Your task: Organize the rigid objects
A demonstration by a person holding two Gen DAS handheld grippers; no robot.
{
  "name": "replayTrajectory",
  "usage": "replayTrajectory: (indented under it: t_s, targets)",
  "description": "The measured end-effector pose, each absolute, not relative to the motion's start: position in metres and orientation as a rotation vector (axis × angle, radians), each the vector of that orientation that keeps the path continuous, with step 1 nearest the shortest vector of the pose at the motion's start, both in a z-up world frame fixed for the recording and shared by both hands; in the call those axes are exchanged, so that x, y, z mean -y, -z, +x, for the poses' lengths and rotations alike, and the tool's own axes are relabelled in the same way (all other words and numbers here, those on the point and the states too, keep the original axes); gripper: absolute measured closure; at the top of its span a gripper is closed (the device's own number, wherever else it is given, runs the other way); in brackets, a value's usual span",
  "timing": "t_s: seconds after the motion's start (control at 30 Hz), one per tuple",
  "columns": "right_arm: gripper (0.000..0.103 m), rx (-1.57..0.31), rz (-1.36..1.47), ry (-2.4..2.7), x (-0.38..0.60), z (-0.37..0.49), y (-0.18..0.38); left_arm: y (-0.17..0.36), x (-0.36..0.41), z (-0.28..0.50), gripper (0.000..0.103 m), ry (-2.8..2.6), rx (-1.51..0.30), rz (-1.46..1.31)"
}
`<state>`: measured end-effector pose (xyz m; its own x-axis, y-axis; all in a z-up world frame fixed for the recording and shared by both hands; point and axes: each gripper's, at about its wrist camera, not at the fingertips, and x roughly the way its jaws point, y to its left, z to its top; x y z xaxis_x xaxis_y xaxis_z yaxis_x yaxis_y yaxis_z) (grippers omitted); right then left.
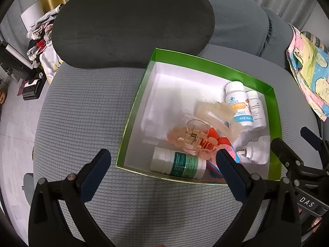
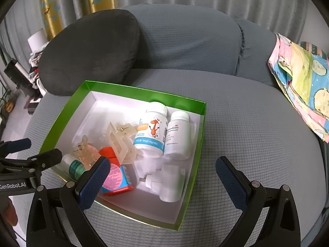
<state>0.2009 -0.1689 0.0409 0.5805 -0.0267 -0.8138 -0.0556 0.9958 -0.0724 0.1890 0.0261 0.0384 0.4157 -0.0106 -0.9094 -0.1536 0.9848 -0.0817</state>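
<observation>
Both the left gripper (image 1: 162,160) and right gripper (image 2: 161,167) hang empty with jaws apart above the green box (image 2: 144,91) at frame centre on the sofa seat (image 2: 257,144), where crowded bottles (image 2: 151,128) and hair clips (image 2: 121,142) risk snagging; open room lies right.

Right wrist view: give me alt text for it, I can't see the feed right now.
A green box with a white inside sits on a grey sofa, holding white bottles, two hair clips, an orange-capped container and a white plug-in device. The right gripper is open above the box's near right corner, holding nothing; the left gripper shows at the left edge.
</observation>
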Motion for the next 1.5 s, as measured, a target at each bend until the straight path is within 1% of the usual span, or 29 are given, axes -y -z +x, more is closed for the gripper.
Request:
replayTrajectory:
  t_s: [1.5]
  targets:
    - [0.001, -0.94, -0.1, -0.016, 0.1655, 0.1936, -0.0486, -0.0455, -0.0214, 0.1826, 0.001, -0.088, -1.138, -0.149]
